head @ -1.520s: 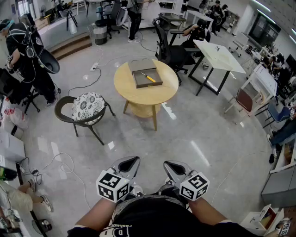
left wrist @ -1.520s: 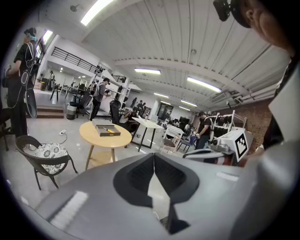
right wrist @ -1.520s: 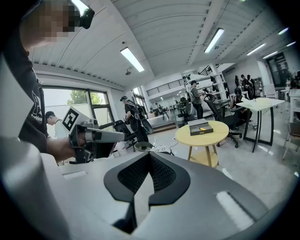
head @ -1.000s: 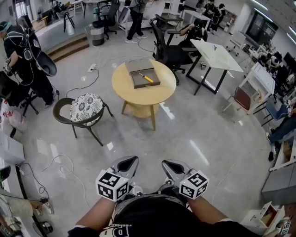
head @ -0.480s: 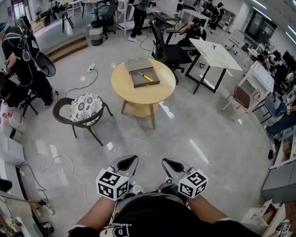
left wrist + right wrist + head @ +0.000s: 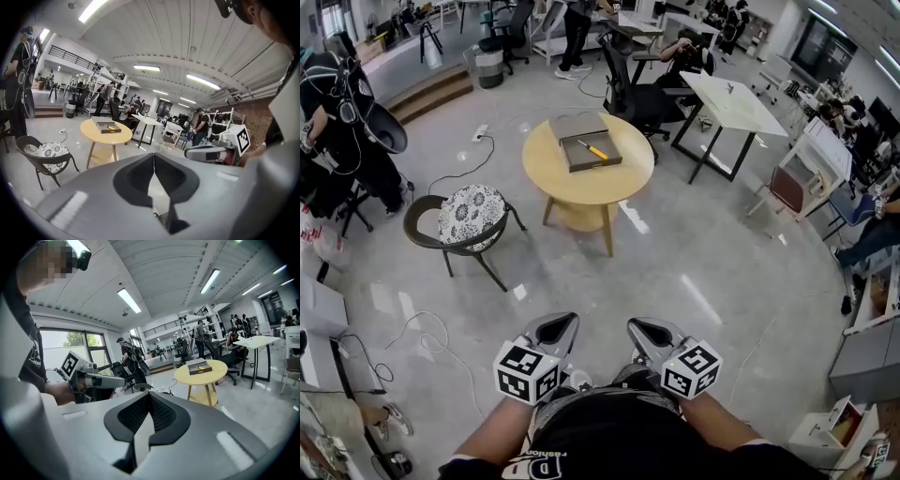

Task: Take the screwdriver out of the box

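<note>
A yellow-handled screwdriver [image 6: 596, 150] lies in an open grey box [image 6: 586, 157] on a round wooden table [image 6: 581, 187], far ahead across the floor. Both grippers are held close to the person's body, well short of the table. My left gripper [image 6: 562, 328] and right gripper [image 6: 641, 329] are shut with nothing between them. In the left gripper view the jaws of the left gripper [image 6: 153, 157] meet, and the box [image 6: 108, 128] shows small beyond. In the right gripper view the jaws of the right gripper [image 6: 149, 397] meet too, with the box [image 6: 199, 367] in the distance.
A patterned-cushion chair [image 6: 469, 220] stands left of the table. Cables [image 6: 422, 328] trail on the floor at left. A black office chair [image 6: 637, 94] and a white desk [image 6: 736, 103] stand behind the table. People stand at the left and at the back.
The table and box have drifted slightly up and left in the head view. Both grippers keep their place near the body, still shut.
</note>
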Tool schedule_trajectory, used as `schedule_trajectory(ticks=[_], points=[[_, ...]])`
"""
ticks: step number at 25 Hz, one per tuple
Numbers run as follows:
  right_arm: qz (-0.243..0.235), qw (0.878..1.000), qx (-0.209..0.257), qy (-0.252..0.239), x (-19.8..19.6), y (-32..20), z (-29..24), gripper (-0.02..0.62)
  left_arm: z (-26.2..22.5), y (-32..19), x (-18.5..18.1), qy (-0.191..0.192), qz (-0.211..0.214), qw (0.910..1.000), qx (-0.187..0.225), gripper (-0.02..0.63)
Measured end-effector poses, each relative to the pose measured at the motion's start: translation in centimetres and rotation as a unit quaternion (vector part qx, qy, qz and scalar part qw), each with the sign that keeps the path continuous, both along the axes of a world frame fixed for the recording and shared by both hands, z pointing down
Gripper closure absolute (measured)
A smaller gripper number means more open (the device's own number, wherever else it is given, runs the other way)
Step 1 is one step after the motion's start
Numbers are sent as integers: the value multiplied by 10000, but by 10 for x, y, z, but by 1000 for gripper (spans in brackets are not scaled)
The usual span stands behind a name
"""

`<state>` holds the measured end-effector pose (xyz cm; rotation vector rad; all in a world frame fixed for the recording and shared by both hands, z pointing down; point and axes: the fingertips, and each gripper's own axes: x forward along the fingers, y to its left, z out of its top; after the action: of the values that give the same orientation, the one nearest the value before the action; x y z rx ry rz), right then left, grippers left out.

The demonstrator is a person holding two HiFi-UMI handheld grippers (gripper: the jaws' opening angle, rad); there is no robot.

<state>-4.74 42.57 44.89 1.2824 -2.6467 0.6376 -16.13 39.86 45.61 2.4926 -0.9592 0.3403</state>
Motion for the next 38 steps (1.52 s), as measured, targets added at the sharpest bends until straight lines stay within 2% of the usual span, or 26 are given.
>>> schedule_trajectory(ticks=[11,19,25,33,38], points=[[147,9998,-145,74,19,-1,8,595,14,-3,18,64,72,9998,-185,546],[147,9996,-231,-122,30,-35,13,595,17,-24,26,-22,-37,9996,-271,546],[15,9995,-238,-189,36,-69,13,595,19,-58,33,-132,-165,9992,-336,546],[73,9993,-201,-314,71,-126,9,595,10,-113,66,-224,-157,9993,-267,546],[-71,9991,-187,-369,86,-160,5,595,1,-148,88,-256,-200,9992,-215,546]])
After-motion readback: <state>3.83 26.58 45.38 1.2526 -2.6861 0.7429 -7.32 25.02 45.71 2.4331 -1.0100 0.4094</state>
